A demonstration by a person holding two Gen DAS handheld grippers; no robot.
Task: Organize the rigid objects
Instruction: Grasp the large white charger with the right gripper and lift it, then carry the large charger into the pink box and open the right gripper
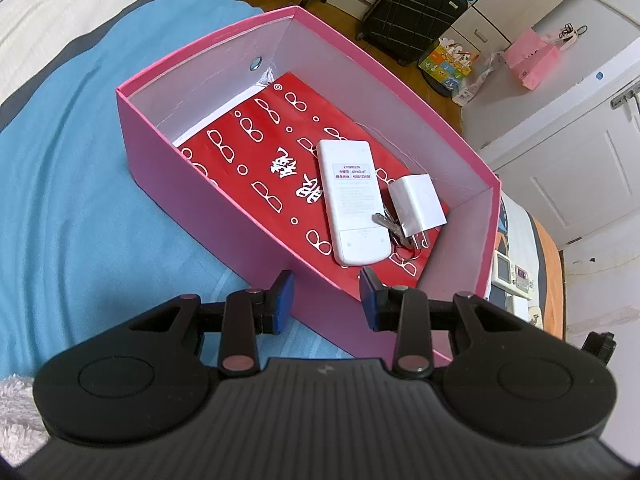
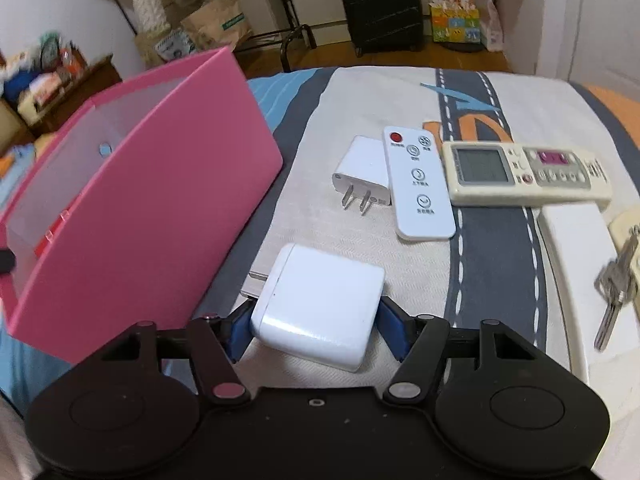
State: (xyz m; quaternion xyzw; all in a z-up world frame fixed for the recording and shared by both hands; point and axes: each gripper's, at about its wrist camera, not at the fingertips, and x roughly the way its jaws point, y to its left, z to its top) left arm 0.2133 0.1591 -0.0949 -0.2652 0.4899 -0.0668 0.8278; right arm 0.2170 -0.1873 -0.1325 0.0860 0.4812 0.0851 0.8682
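The pink box [image 1: 160,152] stands on the blue bedsheet. Inside it a white remote [image 1: 352,200] lies face down beside a small white plug [image 1: 416,204] and keys [image 1: 390,224], all on a red printed packet [image 1: 248,152]. My left gripper [image 1: 326,280] straddles the box's near wall, jaws narrow, one finger outside and one inside. My right gripper [image 2: 316,308] is shut on a white charger block [image 2: 320,280] resting on the bed, a pad against each side. The pink box [image 2: 160,200] rises just left of it.
Beyond the charger lie a white plug adapter [image 2: 362,172], a slim white remote [image 2: 418,188] and a cream air-conditioner remote [image 2: 524,174]. Keys [image 2: 614,292] and a long white object [image 2: 576,280] are at the right. A black suitcase [image 1: 412,12] stands on the floor past the bed.
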